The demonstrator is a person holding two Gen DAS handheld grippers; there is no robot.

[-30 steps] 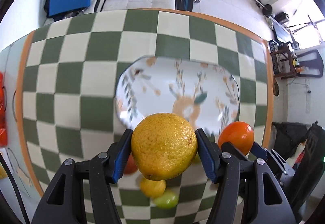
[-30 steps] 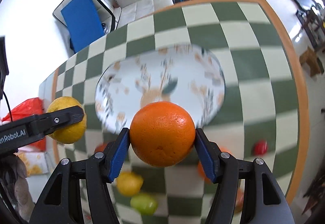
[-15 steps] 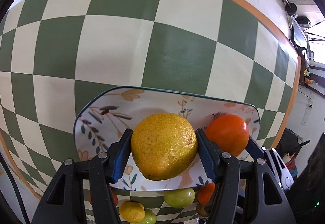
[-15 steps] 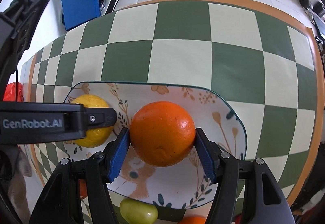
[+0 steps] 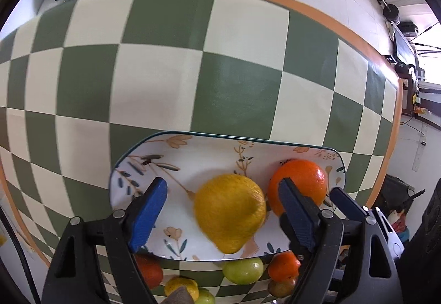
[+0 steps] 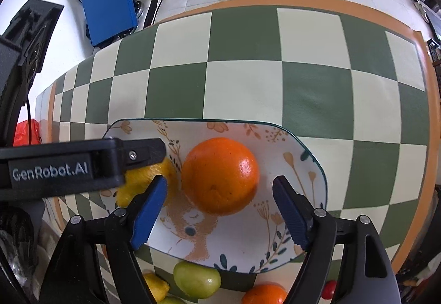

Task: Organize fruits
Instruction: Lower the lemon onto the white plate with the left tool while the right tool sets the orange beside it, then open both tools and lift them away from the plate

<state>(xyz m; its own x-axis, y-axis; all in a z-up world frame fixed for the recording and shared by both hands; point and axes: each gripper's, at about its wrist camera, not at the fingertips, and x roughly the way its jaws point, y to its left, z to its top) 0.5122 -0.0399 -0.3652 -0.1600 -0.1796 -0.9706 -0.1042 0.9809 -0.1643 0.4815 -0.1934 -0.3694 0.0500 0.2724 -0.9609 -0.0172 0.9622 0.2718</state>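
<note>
A yellow citrus fruit [image 5: 230,211] lies on the floral plate [image 5: 193,157], between the spread fingers of my open left gripper [image 5: 224,210], blurred and touching neither pad. An orange [image 5: 299,185] rests beside it on the plate's right side. In the right wrist view the same orange [image 6: 220,175] sits on the plate [image 6: 292,221] between the parted fingers of my open right gripper [image 6: 220,213]. The left gripper's black arm crosses from the left there, half hiding the yellow fruit [image 6: 143,182].
Several loose fruits lie on the green-and-cream checked table [image 5: 154,77] in front of the plate: a green one [image 6: 197,279], a lemon [image 6: 155,287], an orange one [image 6: 263,294], a small red one [image 6: 329,290]. The table's orange edge curves round the far and right sides.
Both grippers came down to the plate and opened. The yellow fruit and the orange left their fingers and now lie on the plate.
</note>
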